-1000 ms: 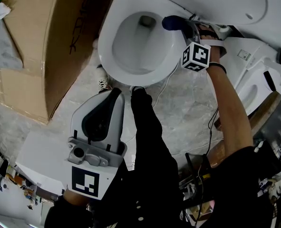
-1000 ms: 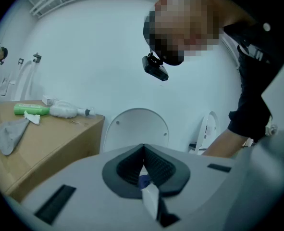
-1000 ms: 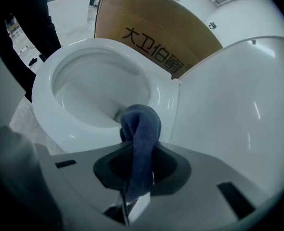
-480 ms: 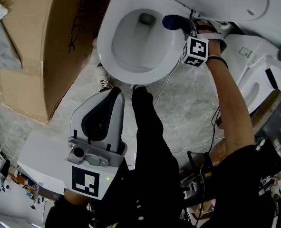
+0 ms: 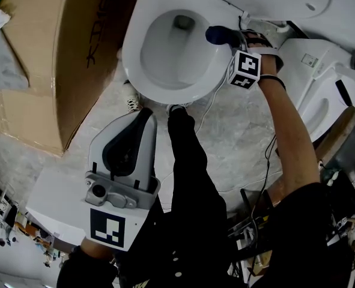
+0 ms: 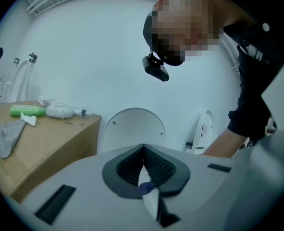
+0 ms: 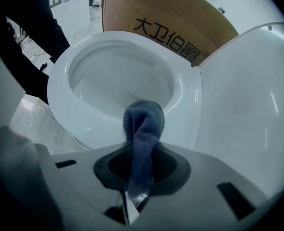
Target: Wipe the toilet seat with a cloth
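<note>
**R gripper pressing cloth on seat rim: slip risks**

My right gripper [image 7: 141,170] has its jaws clamped on a dark blue cloth [image 7: 142,121]. Only a narrow bunched tail sits between them, and the wad sticks out front. In the head view the wad touches the white toilet seat [image 7: 60,100] at approx 2 o'clock on the ring, right at the inner edge.

Risks as I judge them:
- Drag on the seat could tug the thin tail out of the jaws.
- The wad could roll off the inner edge into the bowl [image 7: 117,81].
- The raised lid [image 7: 242,105] is just beside at 3 o'clock, so the gripper body could knock it.

The left gripper [image 5: 142,125] has its jaws together w/ nothing in them, held low at 6 o'clock, well apart from the toilet.
</note>
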Motion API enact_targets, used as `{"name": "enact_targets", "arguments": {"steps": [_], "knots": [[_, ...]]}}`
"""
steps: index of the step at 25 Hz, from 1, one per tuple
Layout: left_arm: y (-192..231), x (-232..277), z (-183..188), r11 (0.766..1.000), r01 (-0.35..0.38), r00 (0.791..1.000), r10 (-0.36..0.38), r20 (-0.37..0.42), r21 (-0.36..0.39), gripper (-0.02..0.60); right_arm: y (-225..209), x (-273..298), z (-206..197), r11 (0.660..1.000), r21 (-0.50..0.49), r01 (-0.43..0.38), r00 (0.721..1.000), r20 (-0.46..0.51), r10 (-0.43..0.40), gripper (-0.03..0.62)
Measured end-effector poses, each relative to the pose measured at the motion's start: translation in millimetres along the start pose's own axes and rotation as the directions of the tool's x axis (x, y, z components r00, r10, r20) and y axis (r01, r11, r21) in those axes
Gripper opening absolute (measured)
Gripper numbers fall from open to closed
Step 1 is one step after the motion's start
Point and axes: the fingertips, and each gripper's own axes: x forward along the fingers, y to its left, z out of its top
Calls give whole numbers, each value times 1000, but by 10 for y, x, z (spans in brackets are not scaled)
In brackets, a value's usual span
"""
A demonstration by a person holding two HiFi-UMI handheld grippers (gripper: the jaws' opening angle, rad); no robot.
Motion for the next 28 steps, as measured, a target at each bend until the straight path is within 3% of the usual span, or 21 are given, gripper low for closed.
{"name": "enact_targets", "arguments": {"steps": [9, 14, 20, 28], "knots": [[-21, -44, 43, 1000, 8, 1000, -8, -1, 8, 11, 422, -74, 23, 974, 215, -76, 997, -6, 80, 61], [-5, -74, 69, 1000, 4, 1000, -4, 1, 5, 11, 637, -122, 109, 956, 269, -113, 992, -18, 123, 64], [35, -107, 95, 1000, 1, 1000, -1, 7, 5, 11, 860, -179, 210, 898, 421, -126, 989, -20, 149, 66], [84, -148, 117, 1000, -8, 1000, 8, 11, 1, 11, 1157, -271, 371, 833, 533, -151, 985, 8, 174, 66]]}}
